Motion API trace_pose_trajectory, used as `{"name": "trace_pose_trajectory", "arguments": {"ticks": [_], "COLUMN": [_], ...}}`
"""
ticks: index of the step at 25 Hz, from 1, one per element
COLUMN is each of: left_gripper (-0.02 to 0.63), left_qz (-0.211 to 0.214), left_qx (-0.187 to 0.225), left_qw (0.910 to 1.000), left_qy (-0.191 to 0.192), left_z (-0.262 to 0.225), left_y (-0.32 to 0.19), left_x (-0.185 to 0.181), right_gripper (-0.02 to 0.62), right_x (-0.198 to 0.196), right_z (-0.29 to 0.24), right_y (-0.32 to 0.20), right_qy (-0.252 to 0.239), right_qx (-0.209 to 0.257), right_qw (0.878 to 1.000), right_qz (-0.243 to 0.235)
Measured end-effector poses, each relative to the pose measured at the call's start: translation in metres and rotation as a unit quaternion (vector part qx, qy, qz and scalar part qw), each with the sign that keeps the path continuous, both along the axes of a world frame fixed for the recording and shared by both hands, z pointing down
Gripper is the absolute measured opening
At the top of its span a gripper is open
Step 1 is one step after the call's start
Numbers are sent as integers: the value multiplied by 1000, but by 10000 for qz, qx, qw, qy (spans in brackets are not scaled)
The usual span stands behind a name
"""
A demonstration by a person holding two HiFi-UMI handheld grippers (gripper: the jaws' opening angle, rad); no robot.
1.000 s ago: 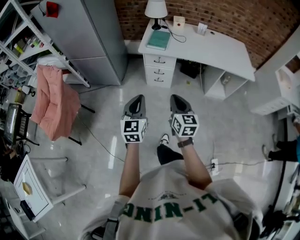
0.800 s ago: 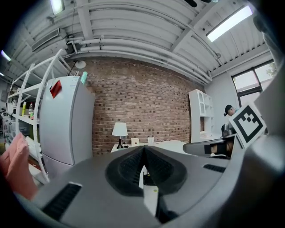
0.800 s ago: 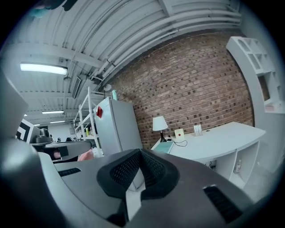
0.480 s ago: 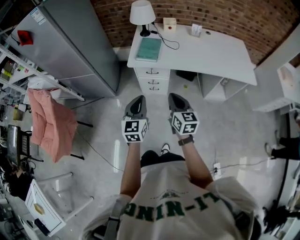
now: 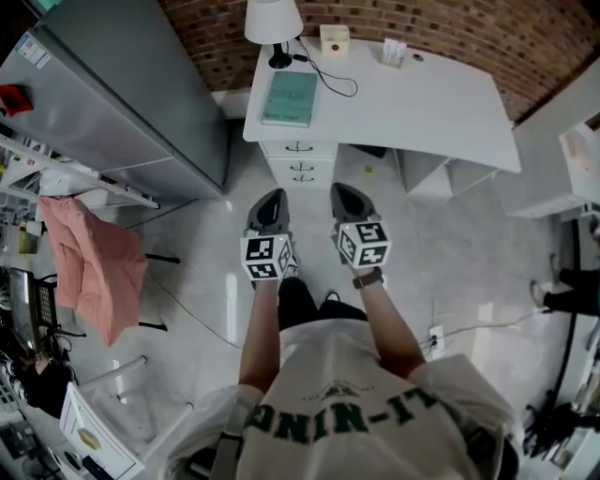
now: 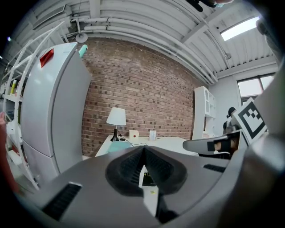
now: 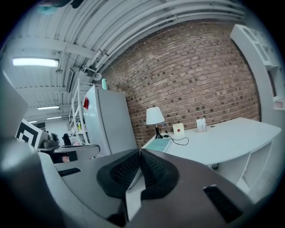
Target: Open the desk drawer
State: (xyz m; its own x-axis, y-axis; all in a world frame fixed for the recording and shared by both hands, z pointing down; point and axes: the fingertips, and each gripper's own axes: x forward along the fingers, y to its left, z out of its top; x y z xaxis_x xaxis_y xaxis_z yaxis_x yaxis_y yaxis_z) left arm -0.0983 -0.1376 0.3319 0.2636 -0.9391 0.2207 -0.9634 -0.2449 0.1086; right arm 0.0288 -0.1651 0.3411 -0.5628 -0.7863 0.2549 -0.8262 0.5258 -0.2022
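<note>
Desk drawer [image 5: 302, 165]: closed, well ahead of left fingers [image 5: 269, 208] and right fingers [image 5: 348, 202], both clenched empty; reaching, gripping, pulling all left.

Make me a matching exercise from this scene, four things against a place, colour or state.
Things:
1 lamp
2 book
3 drawers
4 cloth

Descriptions:
A shut, under the desk
B pink
C standing at the desk's back corner
D lying flat on the desk

Pairs: 1-C, 2-D, 3-A, 4-B
</note>
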Motion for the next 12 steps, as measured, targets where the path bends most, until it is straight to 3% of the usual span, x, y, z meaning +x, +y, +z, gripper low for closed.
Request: {"name": "trace_pose_trajectory", "arguments": {"ticks": [5, 12], "left_gripper": [0, 0], "left_qz": [191, 131], "left_qx": [-107, -106], "left_qw": [9997, 9996], "left_qy": [126, 242], "left_z": [45, 106], "left_y": [-44, -89], "left_x": [-4, -13], "right_gripper": [5, 5], "right_x": [-14, -34], "right_z": [46, 110], "right_y": [-35, -74], "right_qy": [53, 175], "right_qx": [-75, -177], "right_qw": [10000, 9996], "right_qz": [35, -107]}}
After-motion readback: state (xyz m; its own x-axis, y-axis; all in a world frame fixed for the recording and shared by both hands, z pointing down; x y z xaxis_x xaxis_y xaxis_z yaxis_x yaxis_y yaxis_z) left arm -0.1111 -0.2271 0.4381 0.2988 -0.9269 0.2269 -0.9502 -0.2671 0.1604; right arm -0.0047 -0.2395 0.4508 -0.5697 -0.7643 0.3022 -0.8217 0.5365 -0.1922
